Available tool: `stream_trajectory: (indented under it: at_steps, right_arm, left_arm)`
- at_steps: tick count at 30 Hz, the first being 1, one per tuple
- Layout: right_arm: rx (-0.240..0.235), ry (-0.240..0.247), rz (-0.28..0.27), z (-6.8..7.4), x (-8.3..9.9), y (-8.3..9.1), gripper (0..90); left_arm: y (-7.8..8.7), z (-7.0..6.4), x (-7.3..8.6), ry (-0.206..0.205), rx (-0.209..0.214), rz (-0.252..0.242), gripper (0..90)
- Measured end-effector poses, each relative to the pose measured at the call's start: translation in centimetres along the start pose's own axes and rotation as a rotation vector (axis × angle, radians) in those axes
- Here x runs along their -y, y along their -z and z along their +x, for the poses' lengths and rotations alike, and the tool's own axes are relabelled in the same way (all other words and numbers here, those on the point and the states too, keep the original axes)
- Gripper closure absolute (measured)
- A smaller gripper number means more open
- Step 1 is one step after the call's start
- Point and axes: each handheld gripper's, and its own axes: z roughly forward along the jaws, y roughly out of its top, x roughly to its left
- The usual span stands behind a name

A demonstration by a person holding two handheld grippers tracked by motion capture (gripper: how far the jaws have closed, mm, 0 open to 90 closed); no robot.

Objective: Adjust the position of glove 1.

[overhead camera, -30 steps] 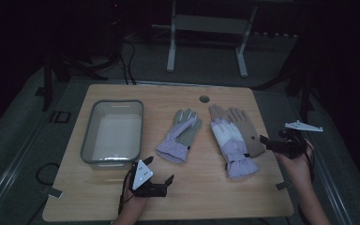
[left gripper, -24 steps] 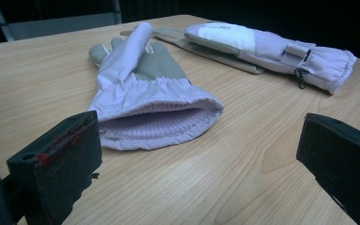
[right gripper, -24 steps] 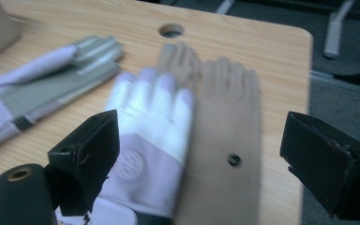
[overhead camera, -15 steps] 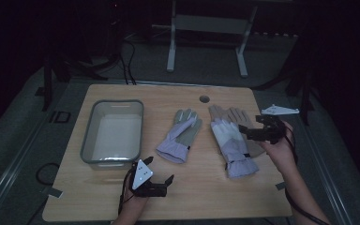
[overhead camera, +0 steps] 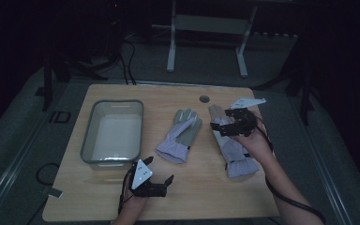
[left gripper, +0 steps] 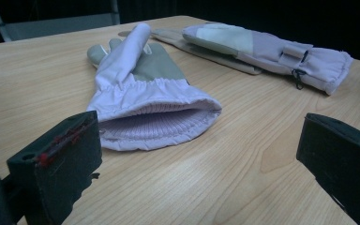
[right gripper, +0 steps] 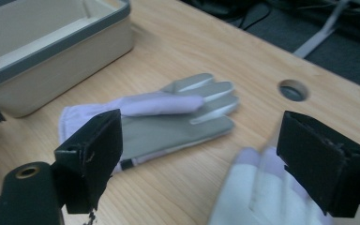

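Two lilac and grey gloves lie palm up at mid-table: the left glove (overhead camera: 180, 136) and the right glove (overhead camera: 233, 149). My right gripper (overhead camera: 219, 123) hovers open over the fingers of the right glove, jaws pointing left. In the right gripper view, the right gripper (right gripper: 206, 154) looks past the blurred right glove (right gripper: 258, 192) toward the left glove (right gripper: 168, 117). My left gripper (overhead camera: 159, 171) rests open near the table's front edge. In the left gripper view, the left gripper (left gripper: 199, 164) faces the left glove's cuff (left gripper: 154, 115), a short way off, with the right glove (left gripper: 262, 47) behind.
A clear plastic bin (overhead camera: 92, 136) stands on the left of the wooden table (overhead camera: 206, 187); in the right gripper view the bin (right gripper: 51, 51) is at upper left. A round cable hole (overhead camera: 204, 99) sits near the far edge. Metal stand legs (overhead camera: 171, 42) rise beyond the table.
My right gripper has moved left and away from the table's right edge to hover over the right glove's fingers. The left gripper and both gloves have stayed put.
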Motion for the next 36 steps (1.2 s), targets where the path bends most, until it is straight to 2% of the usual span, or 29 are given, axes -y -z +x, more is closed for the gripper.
stream_trajectory:
  at_steps: [1,5,8,12,13,16,17,18,19,22,24,28,29,30,31,34,36]
  right_arm:
    - [-0.004,0.005,0.011,0.4,-0.4,-0.9,14.6]
    - [-0.009,0.017,0.025,1.2,-0.7,-2.2,14.6]
    - [-0.039,0.023,0.051,2.3,-0.9,-4.3,14.6]
    - [-0.046,0.034,0.064,3.1,-0.9,-5.7,14.9]
    - [-0.055,0.037,0.081,3.7,-0.8,-6.8,15.6]
    - [-0.063,0.025,0.09,4.0,-0.7,-7.3,17.9]
    - [-0.057,0.042,0.123,4.8,0.0,-9.2,21.1]
    - [-0.057,0.042,0.123,4.8,0.0,-9.2,21.1]
    - [-0.073,0.033,0.151,5.2,0.5,-10.4,21.3]
    - [-0.078,0.023,0.166,5.4,1.0,-11.6,21.8]
    - [-0.074,-0.013,0.189,5.5,1.5,-13.0,29.7]
    - [-0.071,-0.04,0.21,5.4,2.0,-14.2,29.8]
    - [-0.057,-0.037,0.218,5.4,2.2,-14.6,29.7]
    - [-0.017,-0.015,0.239,5.6,2.5,-15.4,29.5]
    - [-0.009,-0.009,0.248,5.7,2.7,-15.7,29.4]
    - [-0.01,0.007,0.261,5.8,3.4,-16.5,30.3]
    - [-0.016,-0.005,0.251,5.6,3.7,-16.5,32.3]
  left_arm:
    - [0.0,0.0,0.0,0.003,0.002,0.001,0.6]
    - [0.0,0.0,0.0,-0.003,0.005,0.005,0.6]
    - [-0.1,0.0,0.0,-0.004,0.006,0.005,0.6]
    - [-0.1,-0.1,0.0,-0.002,-0.001,0.003,0.5]
    - [-0.1,0.0,0.0,-0.004,0.002,0.007,0.5]
    - [-0.1,-0.1,0.0,-0.005,0.001,0.009,0.6]
    - [-0.1,-0.1,0.0,-0.01,0.002,0.009,0.5]
    - [-0.1,-0.1,0.0,-0.009,0.003,0.009,0.5]
    - [-0.1,-0.1,0.0,-0.004,0.005,0.006,0.6]
    - [-0.1,0.0,0.0,-0.005,0.008,0.009,0.5]
    - [-0.1,-0.1,0.0,-0.003,0.004,0.009,0.6]
    - [-0.1,0.0,-0.1,-0.004,0.006,0.009,0.6]
    - [-0.1,0.0,0.0,-0.002,0.006,0.007,0.5]
    - [-0.1,0.0,0.0,0.001,0.009,0.008,0.6]
    - [-0.1,0.0,0.0,0.001,0.01,0.007,0.5]
    - [-0.1,0.0,-0.1,0.001,0.006,0.009,0.6]
    - [-0.2,-0.1,-0.1,-0.001,-0.006,0.013,0.6]
